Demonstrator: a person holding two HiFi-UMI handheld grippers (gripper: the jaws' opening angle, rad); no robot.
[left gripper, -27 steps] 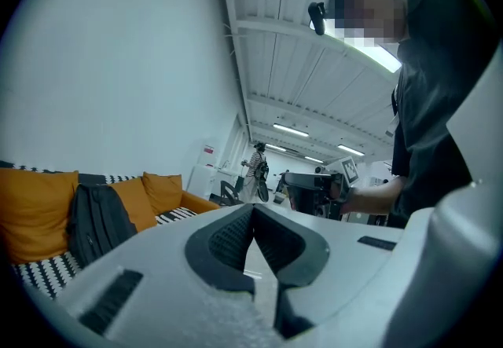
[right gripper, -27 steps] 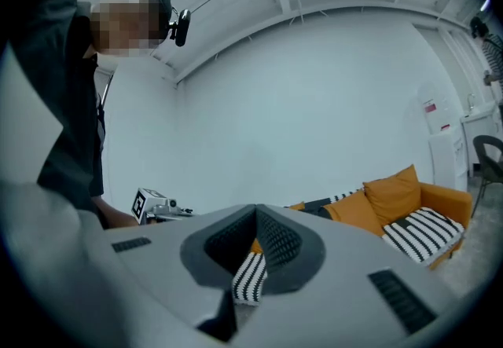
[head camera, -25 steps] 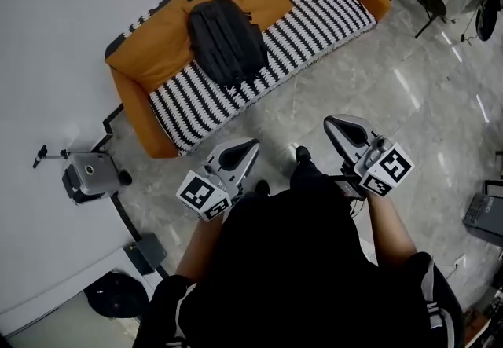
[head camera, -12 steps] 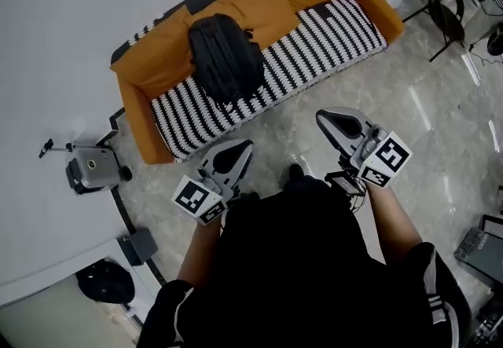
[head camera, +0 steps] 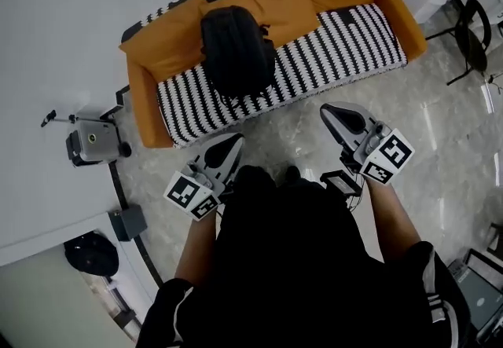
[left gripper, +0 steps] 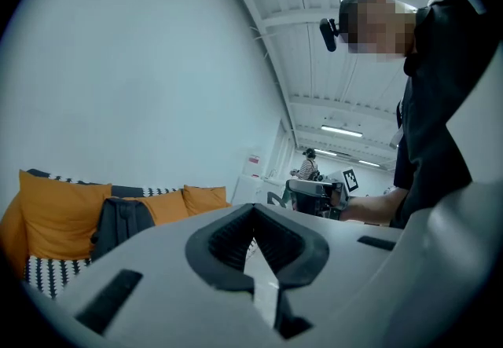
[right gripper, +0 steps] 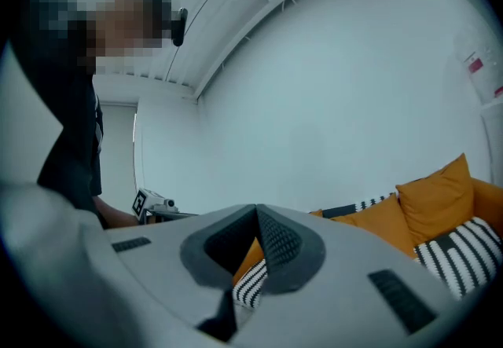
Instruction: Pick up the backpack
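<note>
Backpack: the dark backpack (head camera: 236, 48) stands on the striped seat of the sofa (head camera: 144, 112) and leans on the orange back cushions. In the head view it is at about 11 o'clock from the person, and nothing touches it.
Left tool: the left tool (head camera: 233, 140) has its jaws pressed together with nothing between them. It is held over the floor, pointing toward 1 o'clock, well apart from the backpack.
Right tool: the right tool (head camera: 328, 111) is likewise closed and empty. It points toward 11 o'clock, short of the sofa's front edge.
Done: no part of the pick-up, as far as I can judge; the person only faces the sofa.
Left to do: probably everything, meaning closing in, parting a tool's jaws, taking a strap or handle, and lifting.
Hard to make out: the backpack's top handle and straps do not read from above.
Cut off: in the left gripper view the backpack sits at 8 o'clock, its lower part behind the tool's body.
Hidden: the right gripper view shows cushions and striped seat but no backpack. The person's torso covers the floor at 6 o'clock.
</note>
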